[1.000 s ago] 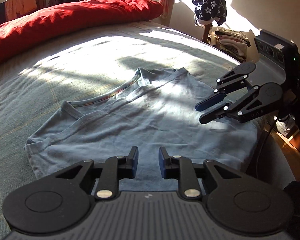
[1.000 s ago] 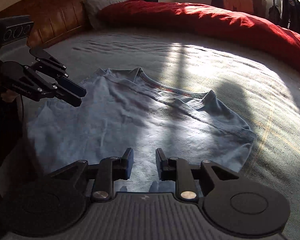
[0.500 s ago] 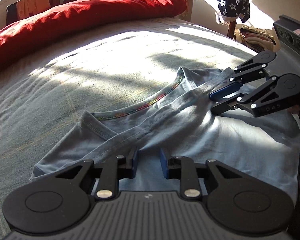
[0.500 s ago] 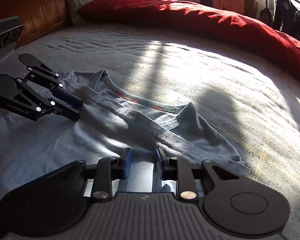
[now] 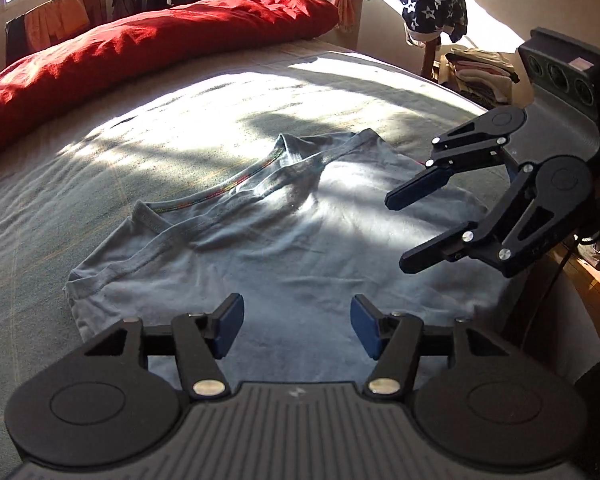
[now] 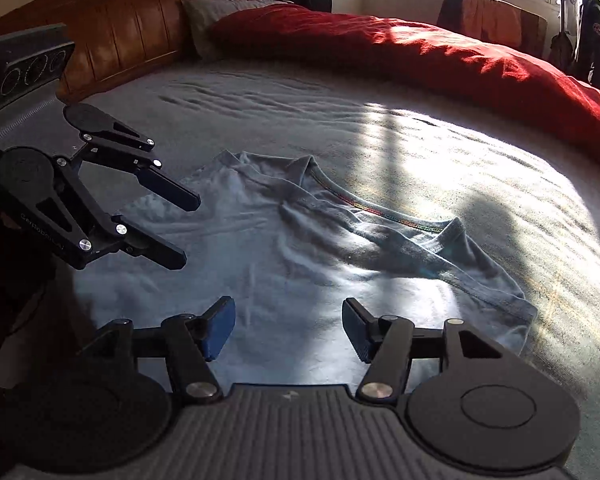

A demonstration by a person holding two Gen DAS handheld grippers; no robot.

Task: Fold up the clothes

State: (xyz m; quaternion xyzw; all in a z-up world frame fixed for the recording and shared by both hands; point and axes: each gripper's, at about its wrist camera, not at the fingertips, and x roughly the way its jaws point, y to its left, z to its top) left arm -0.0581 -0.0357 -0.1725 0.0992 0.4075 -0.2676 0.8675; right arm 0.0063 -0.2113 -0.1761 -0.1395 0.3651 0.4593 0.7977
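Observation:
A light blue T-shirt lies on the bed, its rainbow-stitched collar creased and bunched on the far side. In the left wrist view my left gripper hovers open over the shirt's near edge, with nothing between its fingers. My right gripper hangs open above the shirt's right side, also holding nothing. The right wrist view shows the same shirt under the open right gripper, and the left gripper open over the shirt's left part.
The grey bed cover stretches around the shirt. A red duvet lies along the far side, with a wooden headboard and pillow beyond. A stack of folded clothes sits off the bed's right edge.
Both grippers were nearly shut and pushed forward over the shirt. They have now opened wide, let go of the fabric and drawn back above it. The collar area is more bunched.

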